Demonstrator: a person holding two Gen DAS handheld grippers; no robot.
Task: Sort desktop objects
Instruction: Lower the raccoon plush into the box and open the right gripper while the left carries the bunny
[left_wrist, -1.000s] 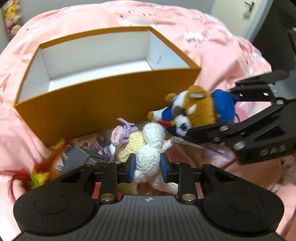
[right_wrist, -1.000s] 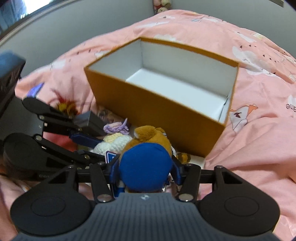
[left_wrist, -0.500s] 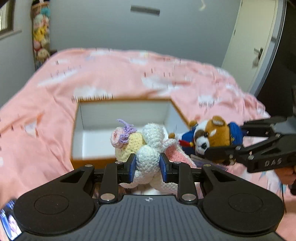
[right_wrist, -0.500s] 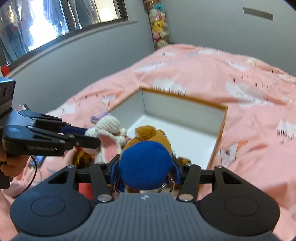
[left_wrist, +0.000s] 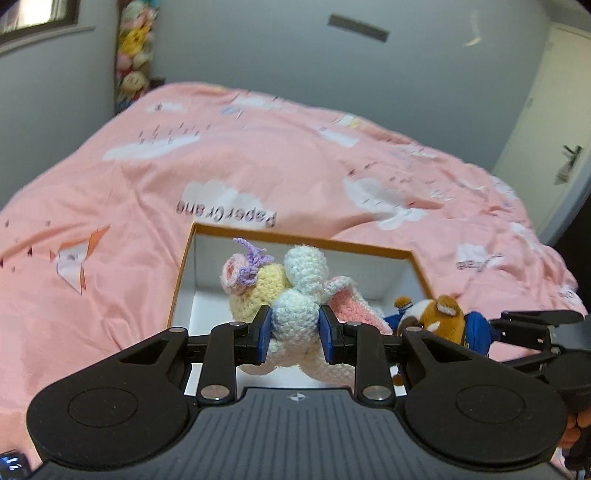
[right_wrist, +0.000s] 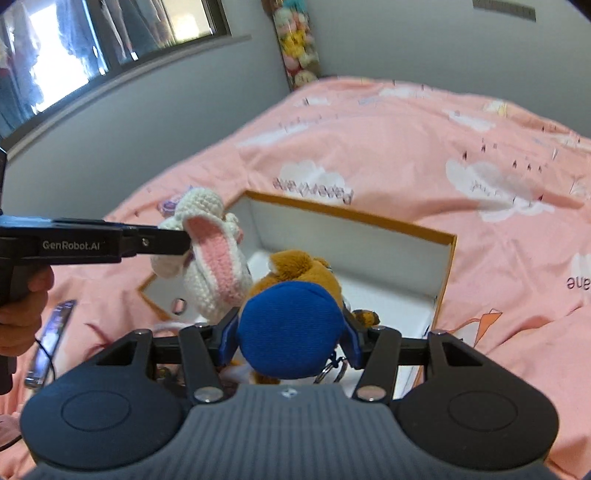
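I have the left gripper (left_wrist: 294, 334) clenched on the crochet bunny (left_wrist: 291, 295) and the right gripper (right_wrist: 289, 334) clenched on the plush dog (right_wrist: 291, 295), both held over the open orange box (right_wrist: 448, 266). Neither is dropped in yet; the box floor looks bare. A phone (right_wrist: 50, 339) lies on the bed (left_wrist: 258, 166), unsorted.

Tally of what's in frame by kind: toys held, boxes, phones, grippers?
Soft toys held: 2, crocheted bunny and brown plush in blue
Boxes: 1, orange box
Phones: 1, phone on the bedspread
Grippers: 2, left gripper, right gripper
Total: 6
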